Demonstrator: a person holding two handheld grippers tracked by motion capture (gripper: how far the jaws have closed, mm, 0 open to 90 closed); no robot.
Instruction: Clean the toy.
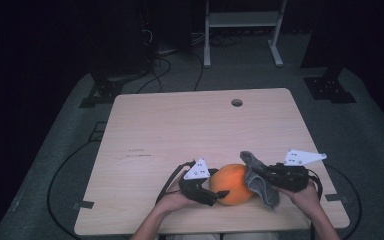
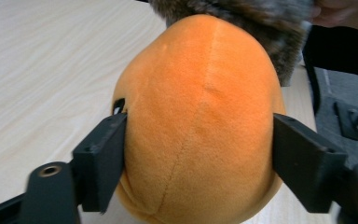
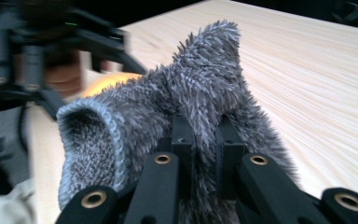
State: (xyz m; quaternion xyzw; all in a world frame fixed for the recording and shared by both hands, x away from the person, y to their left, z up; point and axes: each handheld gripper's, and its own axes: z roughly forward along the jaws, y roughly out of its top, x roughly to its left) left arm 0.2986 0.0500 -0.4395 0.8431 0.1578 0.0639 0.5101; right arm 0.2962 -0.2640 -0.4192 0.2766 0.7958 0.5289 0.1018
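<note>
Your left gripper (image 1: 215,192) clamps the orange plush ball (image 1: 234,184) at the near edge of the table (image 1: 180,125), one jaw pressed into each flank. Just to its right, your right gripper (image 1: 266,173) is clenched on the grey fuzzy cloth (image 1: 259,181), which drapes against the ball's far side (the left gripper view shows fur lying over its top). Both grasps look settled; I'd judge the wiping or covering of the ball as barely begun, most of its surface still bare. Beyond, the table lies bare to its cable hole (image 1: 237,102).
</note>
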